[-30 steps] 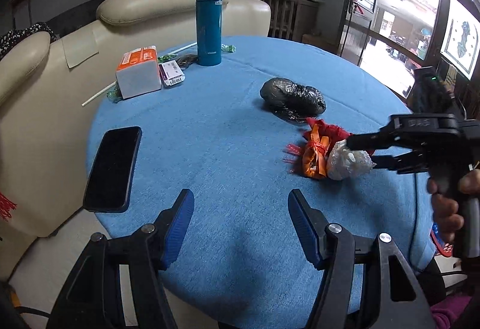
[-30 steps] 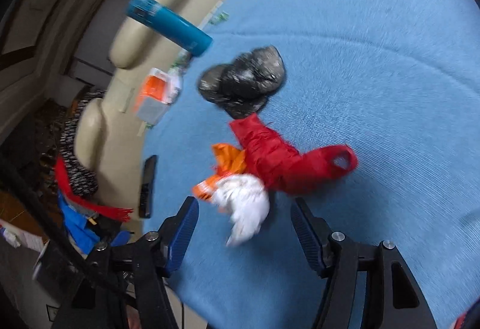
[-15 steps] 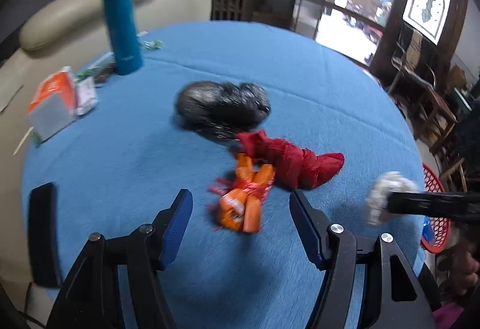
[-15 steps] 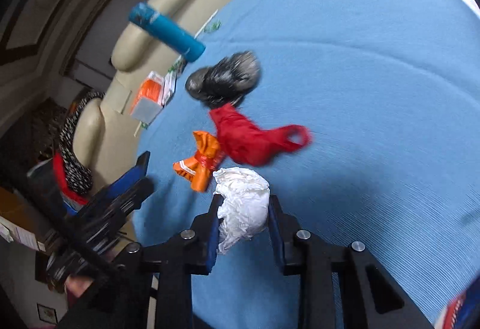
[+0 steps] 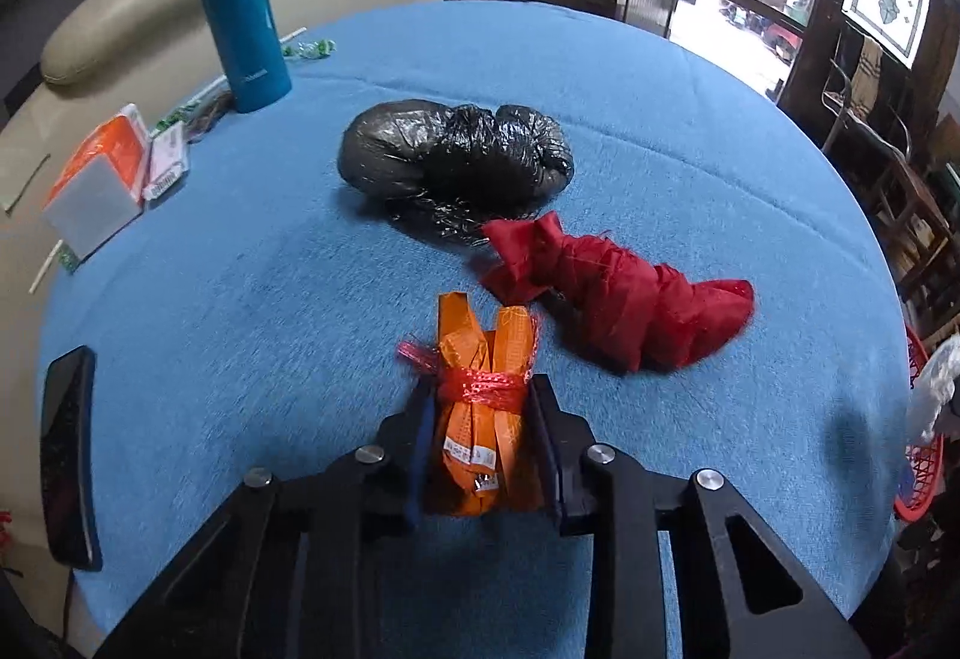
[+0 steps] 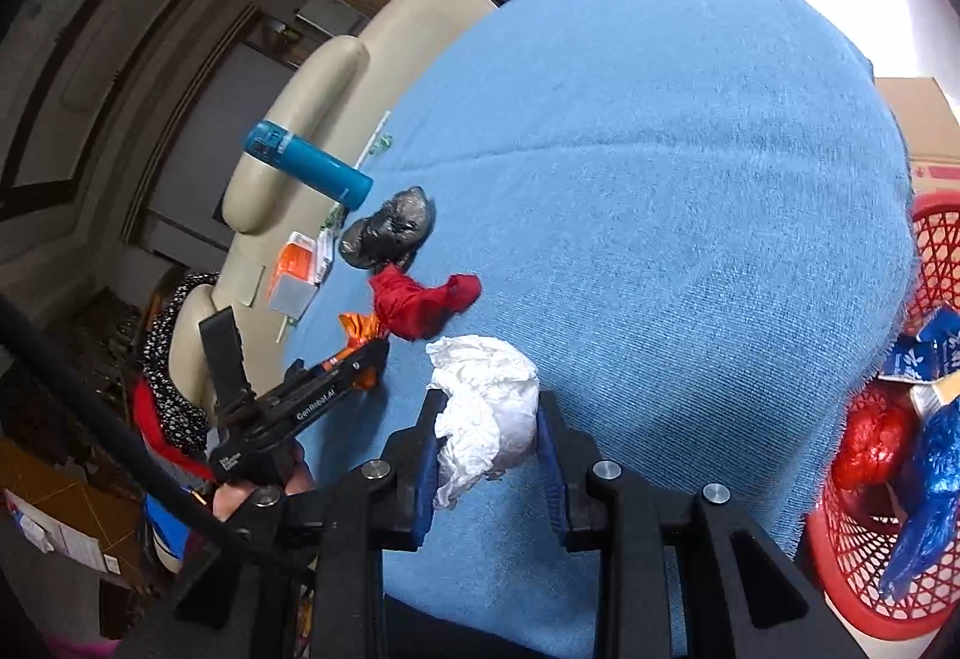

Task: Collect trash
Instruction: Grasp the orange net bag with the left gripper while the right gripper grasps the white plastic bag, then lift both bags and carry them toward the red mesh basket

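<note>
My left gripper (image 5: 483,437) is shut on an orange wrapper bundle (image 5: 480,389) tied with red netting, at the near side of the round blue table (image 5: 630,77). My right gripper (image 6: 489,440) is shut on a crumpled white paper wad (image 6: 489,413) and holds it above the table's edge, near a red mesh basket (image 6: 864,551). A crumpled red bag (image 5: 624,293) and a black plastic bag (image 5: 456,149) lie on the table past the orange bundle. In the right wrist view the left gripper (image 6: 366,359) shows at the orange bundle (image 6: 358,329).
A teal flask (image 5: 240,5), an orange-white box (image 5: 99,179) and a small packet (image 5: 168,161) stand at the table's far left. A black phone (image 5: 66,455) lies at the left edge. A cream sofa (image 5: 150,5) is behind. The basket holds blue and red wrappers (image 6: 918,449).
My left gripper moved forward and closed on the orange bundle. My right gripper carried the white wad away from the trash pile toward the red basket.
</note>
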Motion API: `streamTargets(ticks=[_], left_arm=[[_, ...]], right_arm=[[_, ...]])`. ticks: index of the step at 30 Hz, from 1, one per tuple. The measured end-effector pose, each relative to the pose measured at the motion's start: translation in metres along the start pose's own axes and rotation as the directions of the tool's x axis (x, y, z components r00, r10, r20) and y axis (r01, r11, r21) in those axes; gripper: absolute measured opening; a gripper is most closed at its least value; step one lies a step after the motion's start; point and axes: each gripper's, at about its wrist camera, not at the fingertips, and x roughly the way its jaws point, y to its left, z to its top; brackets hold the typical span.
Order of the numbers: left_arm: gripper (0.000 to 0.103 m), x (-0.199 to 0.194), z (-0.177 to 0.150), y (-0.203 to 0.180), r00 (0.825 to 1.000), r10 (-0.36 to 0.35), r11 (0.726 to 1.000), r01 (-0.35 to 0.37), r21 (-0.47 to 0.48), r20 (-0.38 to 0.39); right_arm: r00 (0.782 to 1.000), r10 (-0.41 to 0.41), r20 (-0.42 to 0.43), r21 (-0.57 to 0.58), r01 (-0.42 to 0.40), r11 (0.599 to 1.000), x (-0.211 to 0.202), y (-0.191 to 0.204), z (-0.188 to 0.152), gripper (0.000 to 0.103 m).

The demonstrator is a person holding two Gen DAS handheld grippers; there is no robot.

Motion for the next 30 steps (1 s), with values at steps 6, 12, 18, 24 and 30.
streamTargets(ticks=[6, 12, 18, 24, 30], left_arm=[[0.031, -0.046, -0.015, -0.028, 0.999, -0.028, 0.999, 0.027, 0.032, 0.045], [0.031, -0.113, -0.005, -0.081, 0.979, -0.094, 0.988, 0.069, 0.139, 0.183], [0.031, -0.153, 0.005, -0.126, 0.950, -0.168, 0.969, 0.110, 0.222, 0.263], [0.031, -0.161, -0.006, -0.156, 0.942, -0.219, 0.948, 0.143, 0.285, 0.256], [0.031, -0.166, -0.003, -0.174, 0.946, -0.205, 0.946, 0.126, 0.297, 0.250]], right_arm=[[0.997, 0.025, 0.074, -0.043, -0.021, 0.999, -0.027, 0.003, -0.002, 0.031], [0.982, 0.032, 0.187, -0.062, -0.021, 0.998, -0.069, 0.000, -0.004, 0.031], [0.965, 0.010, 0.264, -0.056, 0.005, 0.998, -0.108, -0.012, -0.010, 0.031], [0.953, -0.002, 0.302, -0.024, 0.010, 1.000, -0.131, -0.028, -0.017, 0.031], [0.947, -0.010, 0.322, -0.007, 0.013, 1.000, -0.142, -0.037, -0.021, 0.031]])
